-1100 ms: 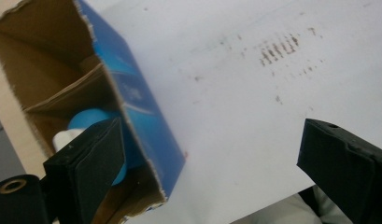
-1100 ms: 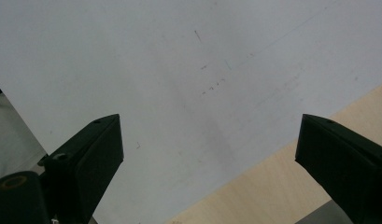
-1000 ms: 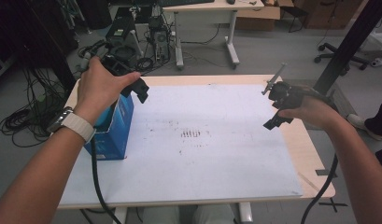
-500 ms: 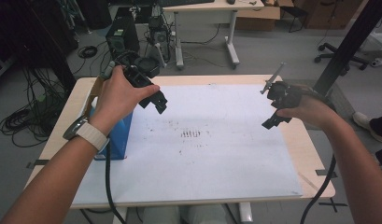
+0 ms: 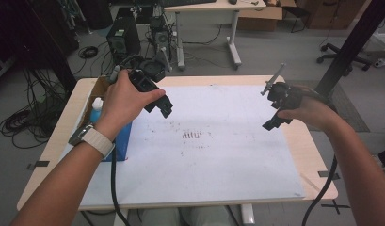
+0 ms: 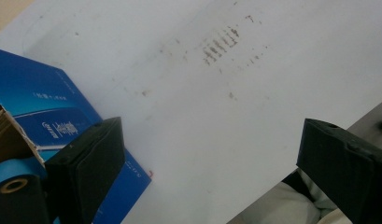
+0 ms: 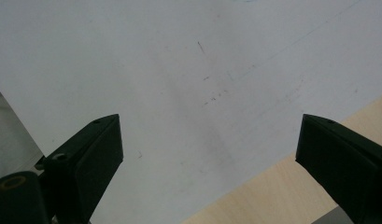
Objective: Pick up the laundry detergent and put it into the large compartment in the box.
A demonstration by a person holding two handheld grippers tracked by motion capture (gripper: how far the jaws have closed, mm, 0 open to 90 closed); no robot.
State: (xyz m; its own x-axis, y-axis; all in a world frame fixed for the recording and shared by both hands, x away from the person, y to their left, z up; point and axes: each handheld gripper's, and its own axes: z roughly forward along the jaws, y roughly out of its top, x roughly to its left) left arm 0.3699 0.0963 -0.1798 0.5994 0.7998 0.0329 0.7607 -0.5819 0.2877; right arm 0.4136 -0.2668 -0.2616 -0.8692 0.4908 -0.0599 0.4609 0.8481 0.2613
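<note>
Since the left gripper (image 5: 165, 107) hangs just right of the blue box (image 5: 118, 141), that box looks like the thing to work w/. The box stands on the left side of the tabletop (image 5: 86, 89), partly on the white sheet (image 5: 228, 155), w/ its top flaps open. A bottle w/ a white cap (image 5: 97, 109) pokes up inside it, at the far end. In the left gripper view the box (image 6: 48, 109) sits low at the left, right by one jaw, and a dark scribble mark (image 6: 221, 44) lies farther off on the sheet. The left jaws are wide apart and hold nothing. The right gripper (image 5: 271, 123) hovers over the right side of the sheet, jaws wide too, nothing in them. I think the box is thin card, so prob. light but squashy; a hard pinch could dent it, and the shiny print may be a bit slippy. The open flaps are floppy, so don't grab those. Best bet is a firm side wall near a corner, or go inside for the bottle's neck, which looks hard and easy to pinch.
</note>
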